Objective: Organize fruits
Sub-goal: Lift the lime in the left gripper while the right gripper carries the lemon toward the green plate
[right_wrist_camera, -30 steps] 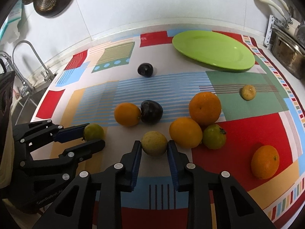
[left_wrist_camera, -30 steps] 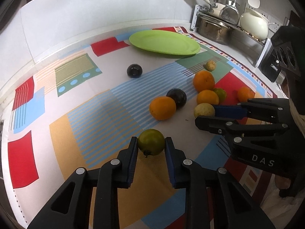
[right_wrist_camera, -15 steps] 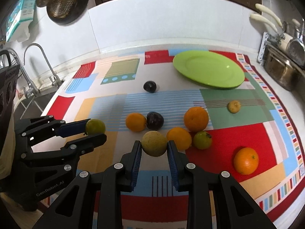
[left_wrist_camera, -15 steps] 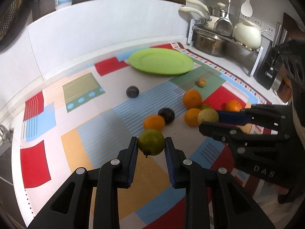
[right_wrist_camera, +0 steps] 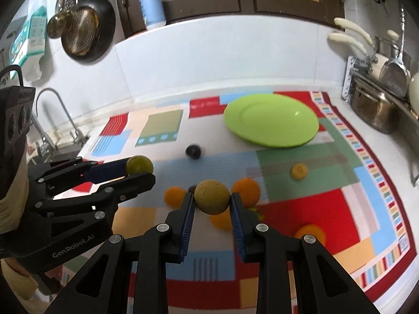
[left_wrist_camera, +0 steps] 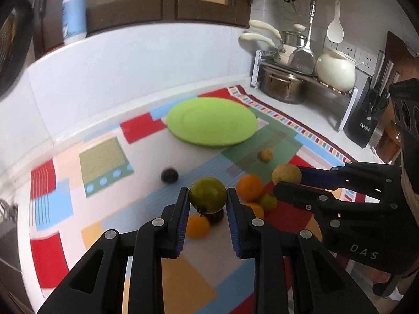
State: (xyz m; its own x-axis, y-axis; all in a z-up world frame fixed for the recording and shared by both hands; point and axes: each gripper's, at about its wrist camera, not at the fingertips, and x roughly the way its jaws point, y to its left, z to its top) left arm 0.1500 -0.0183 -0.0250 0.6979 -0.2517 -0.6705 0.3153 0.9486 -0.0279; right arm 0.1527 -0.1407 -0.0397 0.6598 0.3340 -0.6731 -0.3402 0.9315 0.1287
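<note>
My left gripper is shut on a green fruit and holds it high above the mat; it also shows in the right wrist view. My right gripper is shut on a yellow-brown fruit, also lifted; it shows in the left wrist view. A green plate lies empty at the back of the mat. Several oranges and a dark plum lie on the mat below the grippers. A small yellow fruit lies apart to the right.
The patterned mat covers the counter. A pot rack with pans and a knife block stand at the right. A sink tap is at the left. A white backsplash wall runs behind.
Both grippers have risen well above the mat with their fruits still held, and the views have tilted up toward the wall. The fruits on the mat have not moved.
</note>
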